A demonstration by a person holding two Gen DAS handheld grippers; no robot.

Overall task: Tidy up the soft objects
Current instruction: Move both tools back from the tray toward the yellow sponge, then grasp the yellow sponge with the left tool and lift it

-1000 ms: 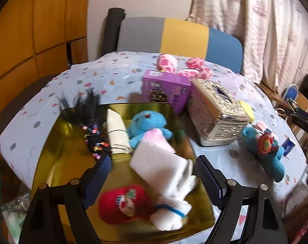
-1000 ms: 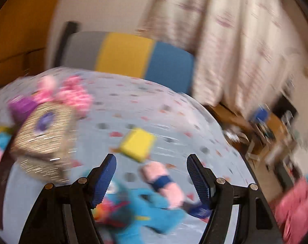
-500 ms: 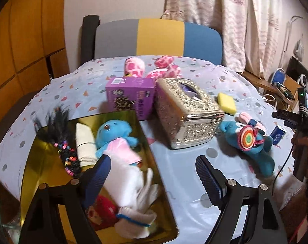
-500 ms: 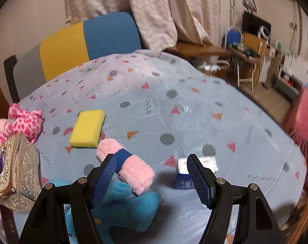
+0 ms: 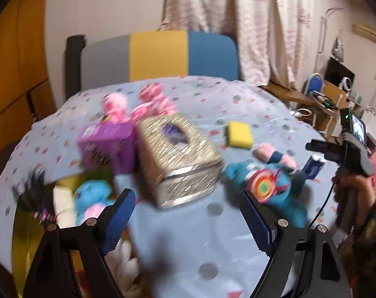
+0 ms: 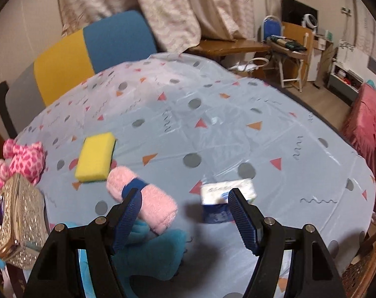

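Pink terry is the thing to watch: a rolled pink towel with a dark blue band around its middle lies on the pale blue dotted tablecloth. Its long axis runs on a slant in the right wrist view, one end up and left toward the yellow sponge, the other down and right. The lower end rests against the teal plush toy.

Right gripper hangs over the cloth with its jaws spread and nothing clamped; the left finger overlaps the towel's banded middle in view, and whether it touches I can't tell. A small blue-and-white tissue pack stands just behind the right finger.

Over on the left wrist camera, blurred: the left gripper is spread wide too, holding nothing, above bare cloth. Ahead of it sits the silver tissue box, with a purple box beside it and a pink spotted plush behind. The gold tray at lower left holds a blue doll and other soft things.
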